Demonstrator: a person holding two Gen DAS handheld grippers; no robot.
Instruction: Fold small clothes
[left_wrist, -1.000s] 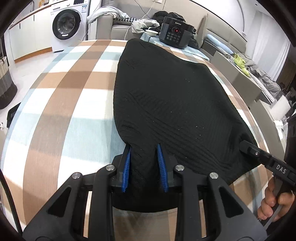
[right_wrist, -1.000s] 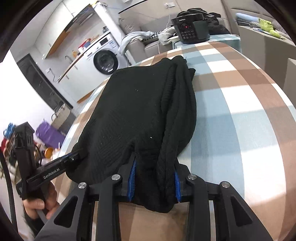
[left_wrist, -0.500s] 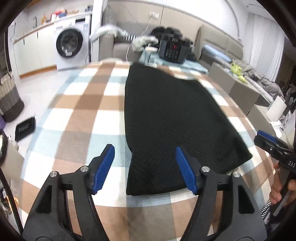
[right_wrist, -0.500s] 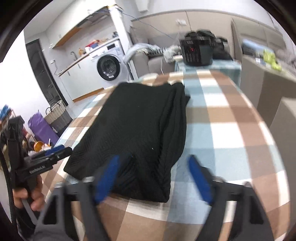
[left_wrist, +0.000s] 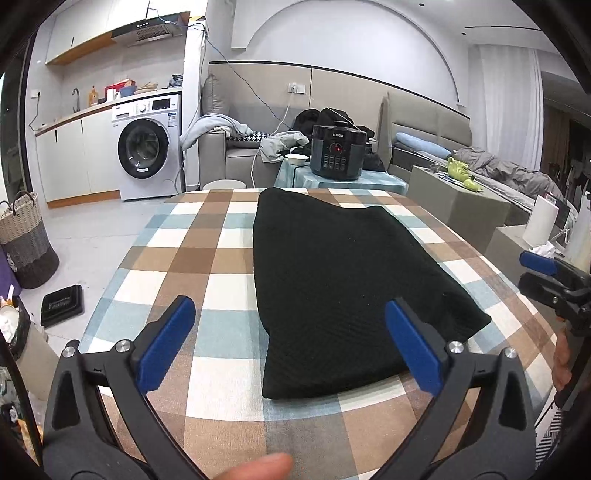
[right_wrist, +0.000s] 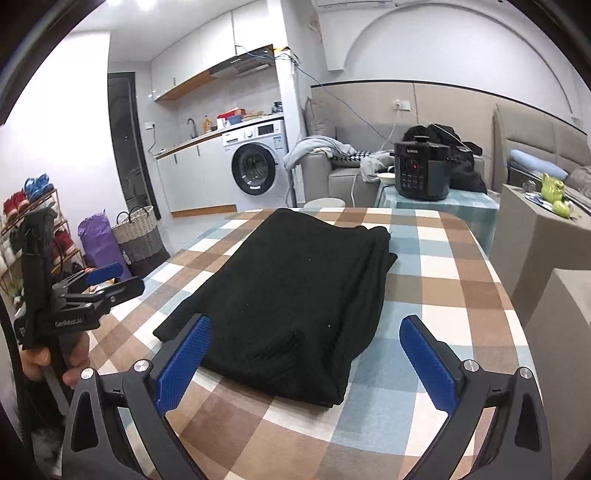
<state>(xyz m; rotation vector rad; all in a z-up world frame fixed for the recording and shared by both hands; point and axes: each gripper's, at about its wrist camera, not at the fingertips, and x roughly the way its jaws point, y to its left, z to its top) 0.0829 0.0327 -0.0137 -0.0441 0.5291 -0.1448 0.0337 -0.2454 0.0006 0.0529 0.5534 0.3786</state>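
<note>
A black knit garment (left_wrist: 332, 277) lies folded and flat on the checked tablecloth (left_wrist: 184, 258), its near edge toward me. My left gripper (left_wrist: 290, 306) hovers above and just short of that near edge. Its jaws are opening, spread wide, and the blue pads (left_wrist: 166, 347) touch nothing. In the right wrist view the same garment (right_wrist: 295, 288) rests on the table (right_wrist: 443, 295). My right gripper (right_wrist: 306, 323) hangs over the garment's near right corner, its jaws opening too, with no cloth pinched. Each gripper shows at the other view's edge, the left gripper (right_wrist: 92, 291) and the right gripper (left_wrist: 546, 273).
Beyond the table's far edge a black pressure cooker (left_wrist: 338, 151) stands on a small side table. A washing machine (left_wrist: 147, 151) and a woven basket (left_wrist: 26, 240) are on the left. Grey blocks (right_wrist: 535, 240) stand close to the table's right side.
Both grippers let go of the garment's near edge, spread wide and lifted up and back toward me. The garment stays flat on the table.
</note>
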